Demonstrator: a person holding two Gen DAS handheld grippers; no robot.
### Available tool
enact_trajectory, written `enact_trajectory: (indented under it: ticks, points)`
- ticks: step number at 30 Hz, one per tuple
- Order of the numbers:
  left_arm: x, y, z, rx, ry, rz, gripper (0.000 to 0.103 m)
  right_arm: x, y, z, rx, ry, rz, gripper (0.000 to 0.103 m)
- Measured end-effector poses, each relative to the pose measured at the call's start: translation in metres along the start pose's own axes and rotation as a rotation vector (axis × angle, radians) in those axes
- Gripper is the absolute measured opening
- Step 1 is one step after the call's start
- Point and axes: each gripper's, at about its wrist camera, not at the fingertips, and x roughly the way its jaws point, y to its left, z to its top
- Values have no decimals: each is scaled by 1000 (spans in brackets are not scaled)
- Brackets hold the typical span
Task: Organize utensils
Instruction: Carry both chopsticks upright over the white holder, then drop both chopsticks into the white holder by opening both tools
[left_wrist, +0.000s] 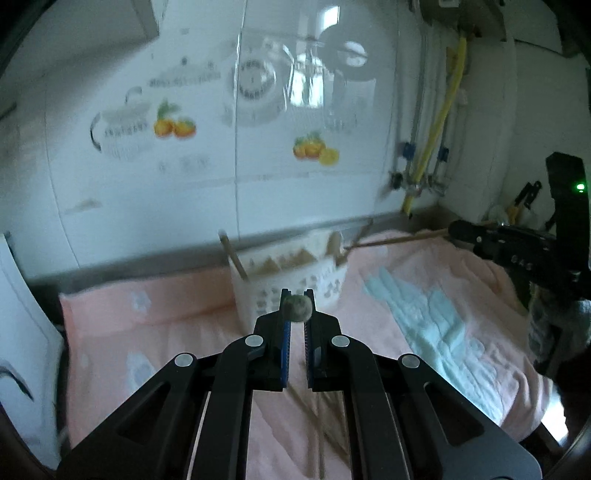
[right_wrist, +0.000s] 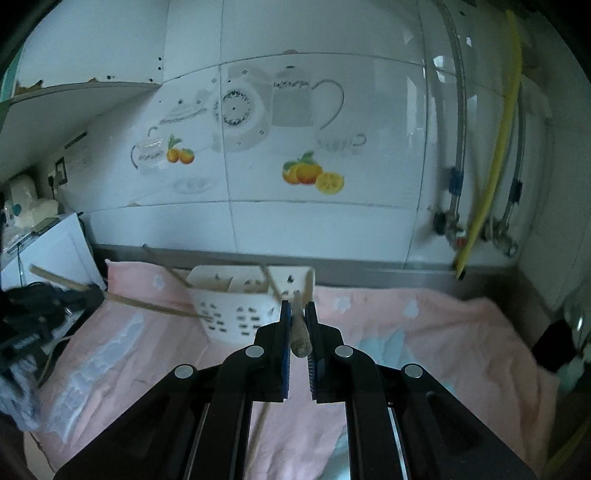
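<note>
A white perforated utensil basket stands on a pink towel by the tiled wall, with several wooden utensils leaning in it. My left gripper is shut on a wooden chopstick, seen end-on, raised in front of the basket. My right gripper is shut on another wooden chopstick pointing at the basket. In the left wrist view the right gripper is at the right, its chopstick reaching toward the basket. In the right wrist view the left gripper is at the left with its chopstick.
Loose chopsticks lie on the towel under the left gripper, and one under the right. A yellow hose and metal pipes with valves run down the wall at the right. A white appliance stands at the towel's left end.
</note>
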Motion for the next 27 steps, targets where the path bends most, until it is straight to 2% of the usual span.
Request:
enact_trajectory:
  ticks: [6, 10, 19, 27]
  points:
    - [4, 5, 34, 29, -22, 53, 5, 22, -3, 16, -32, 62, 6, 7]
    - [19, 6, 49, 55, -6, 92, 5, 38, -1, 22, -59, 110, 7, 7]
    - [83, 9, 69, 89, 181, 98, 5, 75, -8, 44, -48, 249, 35, 7]
    - [121, 19, 64, 38, 270, 76, 6, 106, -12, 55, -37, 342, 32, 7]
